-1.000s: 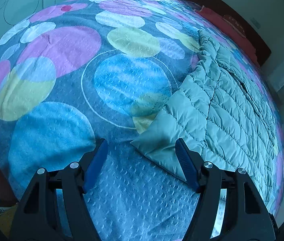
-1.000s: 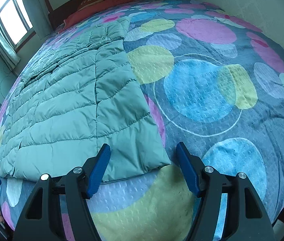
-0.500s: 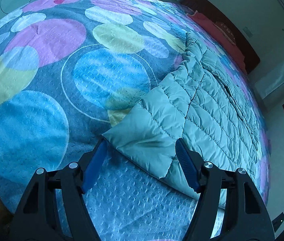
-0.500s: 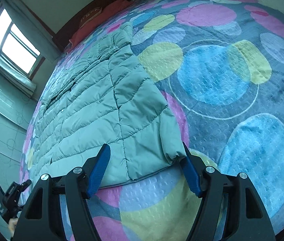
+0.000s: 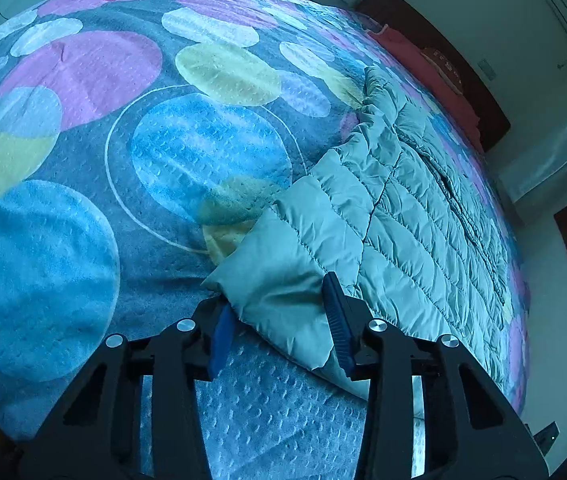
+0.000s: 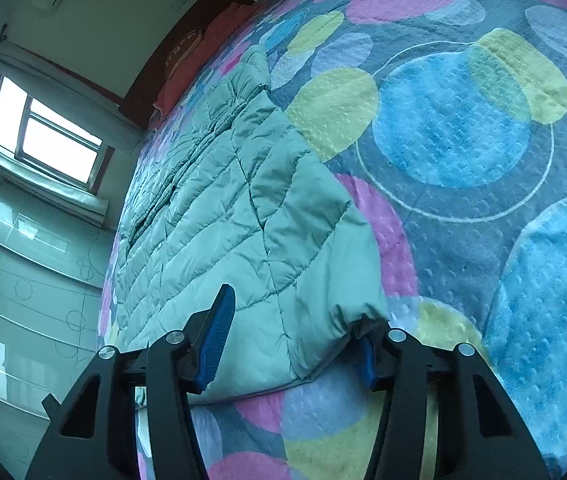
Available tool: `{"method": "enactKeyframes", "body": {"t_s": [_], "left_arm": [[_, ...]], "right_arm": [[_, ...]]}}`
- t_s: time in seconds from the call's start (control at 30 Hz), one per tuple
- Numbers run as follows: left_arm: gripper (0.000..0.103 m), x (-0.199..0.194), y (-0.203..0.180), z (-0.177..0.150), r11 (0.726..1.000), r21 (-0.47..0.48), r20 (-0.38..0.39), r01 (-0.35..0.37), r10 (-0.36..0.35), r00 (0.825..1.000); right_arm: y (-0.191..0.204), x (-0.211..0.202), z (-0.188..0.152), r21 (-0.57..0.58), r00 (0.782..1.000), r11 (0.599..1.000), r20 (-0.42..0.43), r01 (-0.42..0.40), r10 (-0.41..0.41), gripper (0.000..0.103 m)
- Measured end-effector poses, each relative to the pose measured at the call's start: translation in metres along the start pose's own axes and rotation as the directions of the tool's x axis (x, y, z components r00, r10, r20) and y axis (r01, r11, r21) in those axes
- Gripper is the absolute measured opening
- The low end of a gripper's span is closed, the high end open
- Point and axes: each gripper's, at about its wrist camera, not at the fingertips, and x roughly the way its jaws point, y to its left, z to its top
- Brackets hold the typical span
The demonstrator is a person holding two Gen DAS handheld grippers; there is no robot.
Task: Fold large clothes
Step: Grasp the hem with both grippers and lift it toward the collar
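Note:
A pale green quilted down jacket (image 5: pixel 395 216) lies flat on a bed with a circle-patterned cover (image 5: pixel 187 160). My left gripper (image 5: pixel 279 328) is open, and its blue fingers straddle the near left hem corner of the jacket. In the right wrist view the jacket (image 6: pixel 219 216) fills the left middle. My right gripper (image 6: pixel 291 340) is open, with its fingers around the near right hem corner; the right finger is partly hidden under the fabric.
A red pillow (image 5: pixel 439 68) and dark headboard (image 5: pixel 483 92) lie at the far end of the bed. A window (image 6: pixel 47 136) and pale wardrobe doors (image 6: pixel 23 264) stand on one side. The bed cover (image 6: pixel 483 160) spreads wide beside the jacket.
Both grippers have moved forward and down onto the jacket's near hem corners. Their fingers have narrowed around the fabric, which now lies between them.

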Motion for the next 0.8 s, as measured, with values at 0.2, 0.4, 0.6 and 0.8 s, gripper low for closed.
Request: {"method": "enactKeyframes", "body": {"t_s": [0.2, 0.4, 0.6, 0.8], "left_arm": [[0.041, 0.004, -0.006, -0.001, 1.000, 0.017, -0.007, 0.022, -0.022, 1.000], [0.013, 0.005, -0.005, 0.000, 0.997, 0.008, -0.011, 0.077, -0.077, 0.997], [0.003, -0.011, -0.012, 0.004, 0.991, 0.043, 0.035, 0.125, -0.126, 0.991], [0.003, -0.045, -0.022, 0.008, 0.978, 0.106, 0.100, 0.179, -0.190, 0.977]], "right_arm": [[-0.006, 0.005, 0.001, 0.020, 1.000, 1.000, -0.013, -0.012, 0.013, 0.018], [-0.005, 0.004, 0.000, 0.010, 0.999, 0.999, -0.012, -0.032, 0.033, 0.009], [-0.001, -0.006, 0.002, -0.010, 0.997, 0.997, 0.009, -0.072, 0.072, 0.005], [0.007, -0.026, 0.005, -0.031, 0.992, 0.992, 0.032, -0.122, 0.123, 0.004]]}}
